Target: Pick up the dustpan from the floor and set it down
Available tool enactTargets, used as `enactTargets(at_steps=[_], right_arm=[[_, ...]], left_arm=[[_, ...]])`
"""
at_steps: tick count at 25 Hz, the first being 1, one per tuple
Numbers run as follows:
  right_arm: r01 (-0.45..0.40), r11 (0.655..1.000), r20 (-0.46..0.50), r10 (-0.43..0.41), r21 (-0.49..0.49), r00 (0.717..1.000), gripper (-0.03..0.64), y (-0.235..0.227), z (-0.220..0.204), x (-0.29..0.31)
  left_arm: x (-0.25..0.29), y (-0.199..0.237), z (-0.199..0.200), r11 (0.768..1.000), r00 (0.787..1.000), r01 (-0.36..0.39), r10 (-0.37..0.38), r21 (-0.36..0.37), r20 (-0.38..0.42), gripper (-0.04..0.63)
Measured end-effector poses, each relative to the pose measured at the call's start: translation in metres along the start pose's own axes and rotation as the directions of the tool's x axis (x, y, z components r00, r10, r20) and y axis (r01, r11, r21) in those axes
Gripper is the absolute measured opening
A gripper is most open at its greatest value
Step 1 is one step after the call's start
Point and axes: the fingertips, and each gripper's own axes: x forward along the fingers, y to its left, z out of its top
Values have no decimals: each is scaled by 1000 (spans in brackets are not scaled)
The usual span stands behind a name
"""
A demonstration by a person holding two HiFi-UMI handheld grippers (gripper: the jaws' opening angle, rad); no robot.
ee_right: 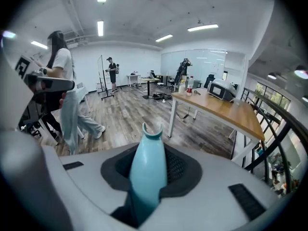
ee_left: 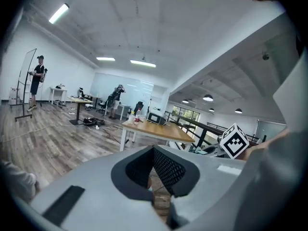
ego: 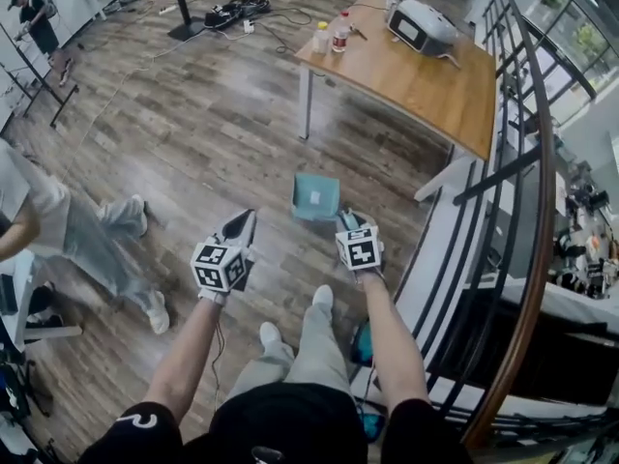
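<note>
Where the dustpan hangs: the teal plastic dustpan (ego: 317, 198) is held out ahead of the person's feet, its pan forward of the right tool (ego: 348, 222); it is judged to be clear of the grey-brown plank floor (ego: 193, 133), though the gap beneath it cannot be seen.
Right tool: closed on the dustpan's rounded teal handle (ee_right: 147, 170); the handle is seen to run up between the black pads, its notched tip standing past them.
Left tool (ego: 239, 228): closed, tips together, nothing between them; it is carried beside the right one, well apart from the dustpan.
Handling: the dustpan is judged light and stiff, of thin moulded plastic; the smooth handle may be expected to slip or swivel in the pads, since the pan's weight lies ahead of the grip; no fragility is suspected.
Where to hold: the handle is the natural place, taken near its middle as it is now; the pan's thin rim would be a poorer hold.
Setting down: bare floor lies just ahead; the wooden counter (ego: 416, 75) with white legs stands beyond it; which spot is meant cannot be told.
</note>
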Motion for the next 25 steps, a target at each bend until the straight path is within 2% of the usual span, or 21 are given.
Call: enactTargets(at_steps=[6,9,16,25], right_arm=[[23,1000,74,-22,-9,997,81,17,54,-77],[32,999,124,-31,-7,992,81,25,83,-108],[64,998,207,-60,-15,977,81,43,126,-168],[86,996,255,-81,-8,964,83,55,146,-206]], left_arm=[[-50,-18,48,999,999,16,-18,41,48,-5],[-68,-19,65,996,997,26,-32,84,71,-5],[-109,-24,101,991,992,45,-60,126,115,-5],[-127,-32,120,985,986,72,-94,157,135,-5]])
